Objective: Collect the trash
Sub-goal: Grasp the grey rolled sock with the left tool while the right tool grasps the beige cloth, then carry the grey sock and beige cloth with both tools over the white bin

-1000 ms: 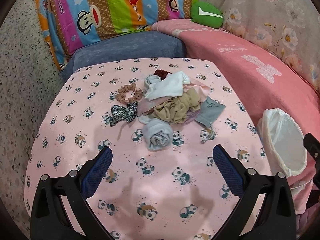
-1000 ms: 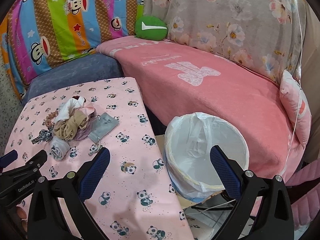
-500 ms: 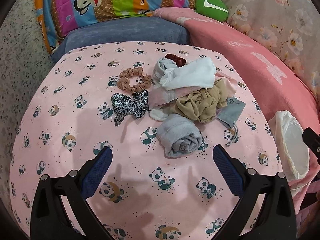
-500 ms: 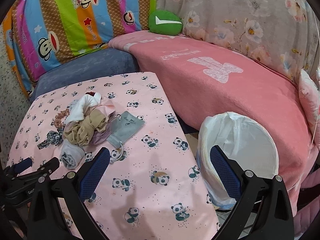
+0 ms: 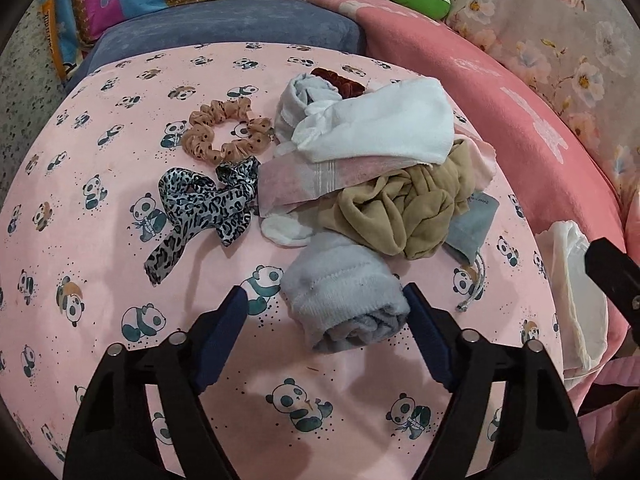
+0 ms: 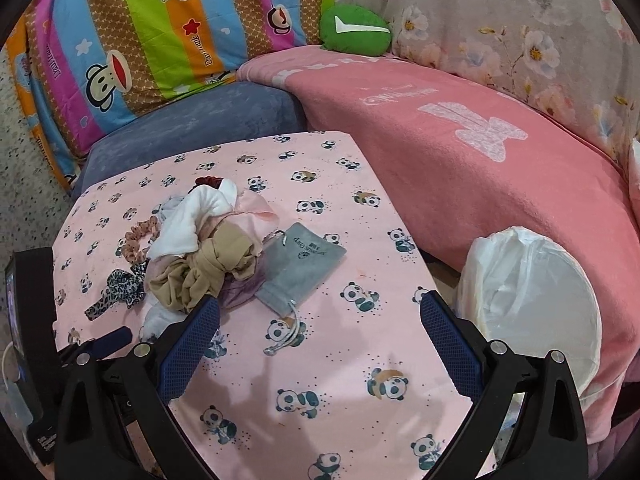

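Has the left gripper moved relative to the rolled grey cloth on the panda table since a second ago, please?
Yes. The left gripper has come forward and down to the rolled grey cloth, which now lies between its closing jaws.

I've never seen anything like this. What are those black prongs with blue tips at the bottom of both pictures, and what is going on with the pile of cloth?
There is no robot here: a person holds a two-fingered gripper in each hand, and a wide-angle camera on each looks along its fingers. One picture comes from the left gripper, the other from the right gripper.

On the panda-print table cover lies a heap: a rolled grey cloth, a white cloth, a tan garment, a grey drawstring pouch, a peach scrunchie and a leopard-print hair tie. A white-lined bin stands beside the table.

The left gripper's jaws are closing around the rolled grey cloth but do not yet clamp it. The right gripper is open and holds nothing.
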`<state>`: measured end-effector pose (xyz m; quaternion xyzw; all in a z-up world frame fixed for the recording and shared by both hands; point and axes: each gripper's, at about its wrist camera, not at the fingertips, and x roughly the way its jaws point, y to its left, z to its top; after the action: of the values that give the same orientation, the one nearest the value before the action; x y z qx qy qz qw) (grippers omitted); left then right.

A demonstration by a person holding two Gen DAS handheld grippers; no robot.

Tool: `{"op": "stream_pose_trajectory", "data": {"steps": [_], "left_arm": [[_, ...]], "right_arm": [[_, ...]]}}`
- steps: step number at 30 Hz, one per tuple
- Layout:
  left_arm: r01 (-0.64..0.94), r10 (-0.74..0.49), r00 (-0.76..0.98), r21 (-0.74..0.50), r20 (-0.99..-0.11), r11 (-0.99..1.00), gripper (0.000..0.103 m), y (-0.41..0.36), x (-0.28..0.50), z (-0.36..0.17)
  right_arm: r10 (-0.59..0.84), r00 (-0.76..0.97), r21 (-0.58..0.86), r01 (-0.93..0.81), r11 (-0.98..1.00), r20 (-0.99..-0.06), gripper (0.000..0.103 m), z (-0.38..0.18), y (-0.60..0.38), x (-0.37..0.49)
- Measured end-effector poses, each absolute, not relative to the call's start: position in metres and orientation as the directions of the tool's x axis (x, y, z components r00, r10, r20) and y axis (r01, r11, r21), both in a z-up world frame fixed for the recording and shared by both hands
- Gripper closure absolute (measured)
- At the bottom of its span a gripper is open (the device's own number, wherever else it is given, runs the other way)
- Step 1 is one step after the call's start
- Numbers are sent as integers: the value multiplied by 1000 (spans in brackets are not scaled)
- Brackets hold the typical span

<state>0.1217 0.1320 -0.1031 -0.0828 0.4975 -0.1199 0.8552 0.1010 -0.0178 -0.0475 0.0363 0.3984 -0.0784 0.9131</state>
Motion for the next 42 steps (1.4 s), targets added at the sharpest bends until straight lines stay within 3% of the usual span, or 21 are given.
{"op": "stream_pose_trajectory", "data": {"steps": [4,7,15,18,20,21,31,42], "left_arm": [[148,-342,468,-310,-815,939,59,141,119,-101],[161,-359,471,-321,-806,933,68,144,119,-99],[147,-365,484,-337,-795,930,71,162,118,-94],[138,-364,479,-341,-799,930,71,167,119,-96],[133,-360,481,-340,-799,931,71,171,119,-96],[130,-359,482,-340,-800,931,71,172,118,-96],[134,-333,522,-310,-785,941,71,168,109,-72],[233,-362,587,-277,-724,932,71,124,91,-16]], "right_arm": [[-66,665,24,126,992,-744,10,-56,-2,113],[-9,650,55,78,995,-760,19,-64,12,124],[109,573,137,5,991,-812,51,-94,38,156],[146,549,166,-12,986,-823,55,-104,44,164],[158,531,171,-25,985,-833,68,-112,50,167],[169,521,178,-33,983,-837,80,-115,53,168],[195,583,209,-43,977,-789,94,-83,43,141],[161,734,221,-16,975,-659,96,3,-5,90]]}}
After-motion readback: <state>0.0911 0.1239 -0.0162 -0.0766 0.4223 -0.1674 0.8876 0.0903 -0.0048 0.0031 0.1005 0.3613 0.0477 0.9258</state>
